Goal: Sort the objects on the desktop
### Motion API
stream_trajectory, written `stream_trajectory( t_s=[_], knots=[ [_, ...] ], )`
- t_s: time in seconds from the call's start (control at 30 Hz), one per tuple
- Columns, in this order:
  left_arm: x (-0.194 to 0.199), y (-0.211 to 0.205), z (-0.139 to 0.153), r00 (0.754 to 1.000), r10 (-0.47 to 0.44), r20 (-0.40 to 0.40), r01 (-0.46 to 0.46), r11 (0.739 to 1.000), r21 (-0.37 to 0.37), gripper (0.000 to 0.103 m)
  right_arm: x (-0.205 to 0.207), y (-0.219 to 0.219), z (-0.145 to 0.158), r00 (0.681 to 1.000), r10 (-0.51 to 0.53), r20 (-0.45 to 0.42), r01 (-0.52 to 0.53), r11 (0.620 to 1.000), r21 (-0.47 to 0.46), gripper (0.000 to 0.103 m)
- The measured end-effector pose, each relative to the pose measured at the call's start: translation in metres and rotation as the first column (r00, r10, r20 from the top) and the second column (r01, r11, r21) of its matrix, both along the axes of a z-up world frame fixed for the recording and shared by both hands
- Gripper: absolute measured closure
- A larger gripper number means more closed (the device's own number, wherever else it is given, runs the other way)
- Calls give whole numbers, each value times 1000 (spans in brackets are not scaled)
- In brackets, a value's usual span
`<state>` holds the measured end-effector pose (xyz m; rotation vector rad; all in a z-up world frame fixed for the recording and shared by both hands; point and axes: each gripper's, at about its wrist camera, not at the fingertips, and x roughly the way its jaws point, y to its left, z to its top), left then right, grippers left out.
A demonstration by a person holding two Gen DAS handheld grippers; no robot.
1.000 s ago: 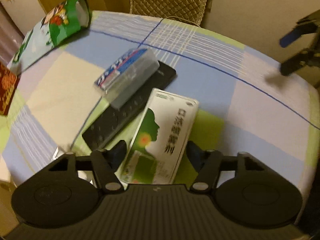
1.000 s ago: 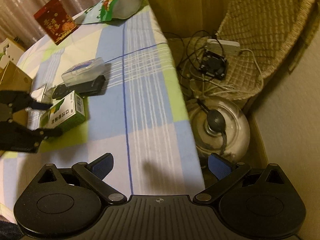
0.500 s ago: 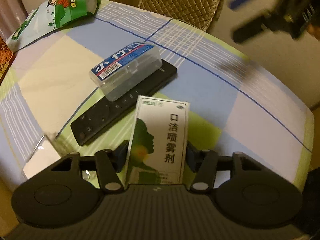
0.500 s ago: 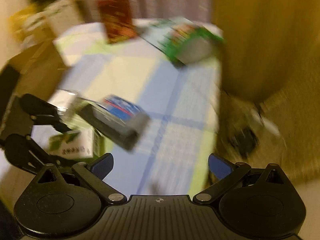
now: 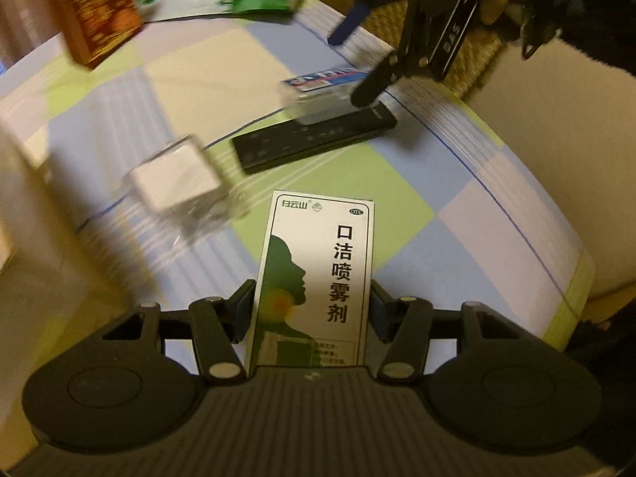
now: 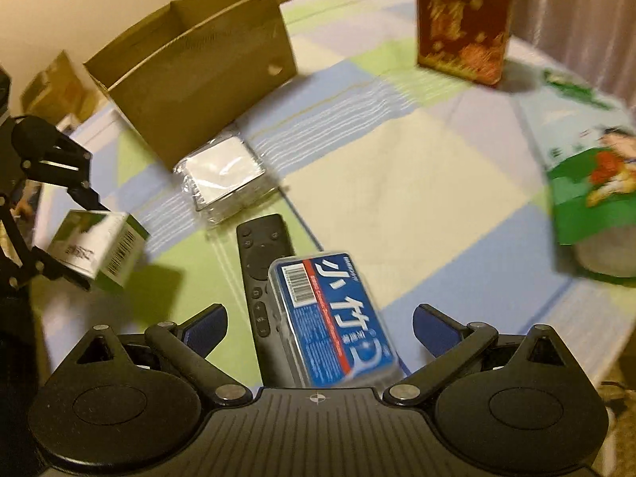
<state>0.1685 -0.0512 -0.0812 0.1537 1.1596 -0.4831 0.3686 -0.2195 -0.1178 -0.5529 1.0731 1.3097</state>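
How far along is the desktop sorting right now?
Done: nothing visibly sorted; what shows of the cardboard box looks empty. In hand: the left claw is shut on the green-and-white spray box, lifted off the table. The right claw is open around the blue-labelled clear case, which lies on the black remote. Left: those two, the wrapped white packet, red box and green bag.

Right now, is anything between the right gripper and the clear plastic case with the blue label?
Nothing visible. The right gripper is open, with the plastic case already between its fingers, lying on the remote.
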Motion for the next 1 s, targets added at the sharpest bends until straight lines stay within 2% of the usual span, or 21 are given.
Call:
stream_trajectory(
  t_s=[0.03, 0.07, 0.2, 0.23, 0.33, 0.43, 0.6, 0.77, 1.0],
  knots=[
    [-4, 5, 2, 1000, 23, -2, -23, 1000, -8, 50, 5, 4, -4, 1000, 11, -24, -11, 1000, -4, 23],
    [-8, 9, 5, 999, 41, -3, -41, 999, -13, 50, 9, 7, -7, 999, 12, -37, -13, 1000, -13, 28],
    [-18, 21, 5, 996, 85, -10, -85, 996, -8, 50, 17, 17, -18, 997, 2, -75, -5, 999, -38, 28],
    [-19, 22, 2, 995, 96, -15, -96, 995, 0, 50, 18, 19, -19, 996, -5, -84, 1, 999, -44, 38],
    [-25, 28, 1, 993, 112, -18, -112, 994, 8, 50, 11, 19, -18, 998, -29, -56, 26, 998, -60, 39],
    [-30, 32, 5, 993, 116, -5, -116, 993, 3, 50, -1, 15, -4, 998, -68, -2, 68, 997, -33, 39],
    [-37, 40, 16, 991, 133, 23, -132, 991, -9, 50, -31, 6, 33, 966, -232, 110, 228, 972, 54, 39],
    [-48, 58, 28, 986, 158, 50, -158, 987, -3, 50, -73, 2, 50, 936, -347, 51, 341, 935, 98, 39],
    [-72, 104, 48, 970, 229, 81, -231, 973, 13, 50, -109, 10, 52, 918, -391, -62, 394, 917, 63, 39]
  ],
)
